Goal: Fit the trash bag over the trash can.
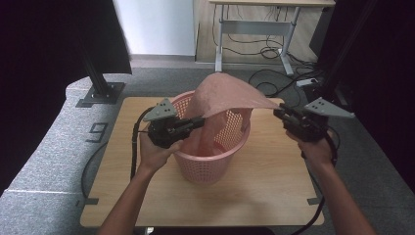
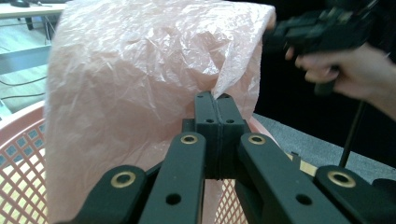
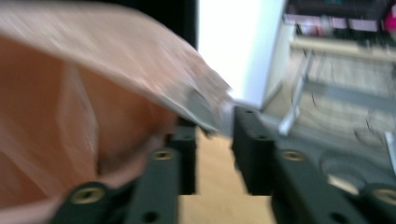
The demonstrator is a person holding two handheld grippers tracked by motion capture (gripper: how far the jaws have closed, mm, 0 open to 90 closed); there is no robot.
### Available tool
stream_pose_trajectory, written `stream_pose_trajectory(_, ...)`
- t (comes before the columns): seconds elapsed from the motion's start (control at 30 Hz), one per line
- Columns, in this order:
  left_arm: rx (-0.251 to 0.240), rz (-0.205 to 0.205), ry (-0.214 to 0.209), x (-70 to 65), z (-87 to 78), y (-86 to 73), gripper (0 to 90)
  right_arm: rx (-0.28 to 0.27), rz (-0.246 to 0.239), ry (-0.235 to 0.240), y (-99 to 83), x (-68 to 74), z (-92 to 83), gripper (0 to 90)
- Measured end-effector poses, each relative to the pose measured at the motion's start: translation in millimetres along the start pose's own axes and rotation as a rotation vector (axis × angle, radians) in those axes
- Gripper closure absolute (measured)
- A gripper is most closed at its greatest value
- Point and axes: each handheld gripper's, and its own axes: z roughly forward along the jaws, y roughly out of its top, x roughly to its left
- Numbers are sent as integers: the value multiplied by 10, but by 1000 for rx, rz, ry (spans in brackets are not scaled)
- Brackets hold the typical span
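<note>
Grey carpet surrounds the wooden desk [image 1: 274,186], where a pink mesh basket [image 1: 205,169] stands near the middle. Over it, a pink plastic bag [image 1: 222,93] is stretched, its lower part hanging inside. At the basket's left rim, the left hand-held gripper [image 1: 199,120] pinches the bag's edge. Off to the right, the right hand-held gripper [image 1: 280,113] has its jaws spread, with the bag's corner between them.
</note>
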Motion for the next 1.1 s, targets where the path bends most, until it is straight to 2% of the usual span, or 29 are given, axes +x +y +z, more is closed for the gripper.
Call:
stream_pose_trajectory(0.1, 7, -2, 0, 7, 4, -17, 900, 42, 45, 31, -274, 28, 91, 590)
stream_pose_trajectory(0.2, 8, -5, -1, 13, 1, -25, 899, 40, 62, 51, -365, 52, 73, 582)
stream_pose_trajectory(0.23, 8, -4, -1, 12, 0, -25, 899, 25, 71, 90, -414, 95, 29, 580)
stream_pose_trajectory(0.27, 8, -4, -1, 12, 0, -25, 899, 25, 71, 90, -414, 95, 29, 580)
stream_pose_trajectory(0.4, 7, -6, -2, 7, 14, -24, 899, -18, 13, 169, -346, 270, -49, 551)
stream_pose_trajectory(0.43, 7, -6, -2, 7, 14, -24, 899, -18, 13, 169, -346, 270, -49, 551)
stream_pose_trajectory(0.5, 7, -6, -3, 2, 23, -23, 899, -25, -1, 203, -290, 333, -18, 531)
stream_pose_trajectory(0.57, 8, -6, -4, -2, 31, -22, 899, -21, -11, 212, -239, 386, 46, 508)
stream_pose_trajectory(0.6, 8, -5, -4, -1, 34, -20, 899, -15, -17, 222, -201, 426, 136, 482)
stream_pose_trajectory(0.63, 8, -5, -4, 1, 36, -19, 899, -15, -17, 222, -201, 426, 136, 482)
stream_pose_trajectory(0.73, 4, -6, -2, 16, 31, -16, 899, 4, -22, 238, -161, 503, 348, 479)
stream_pose_trajectory(0.8, 3, -7, 0, 21, 26, -16, 899, -1, -42, 240, -143, 549, 431, 551)
stream_pose_trajectory(0.87, -3, -6, 3, 29, 11, -21, 899, -13, -90, 223, -126, 594, 474, 710)
stream_pose_trajectory(0.9, -7, -6, 5, 33, 1, -26, 899, -13, -90, 223, -126, 594, 474, 710)
stream_pose_trajectory(0.97, -14, -6, 11, 41, -29, -36, 900, -17, -103, 219, -104, 607, 481, 846)
stream_pose_trajectory(1.0, -20, -8, 13, 46, -49, -41, 900, -18, -116, 208, -79, 596, 450, 883)
stream_pose_trajectory(1.1, -41, -17, 22, 75, -121, -48, 900, -26, -118, 200, -51, 554, 385, 885)
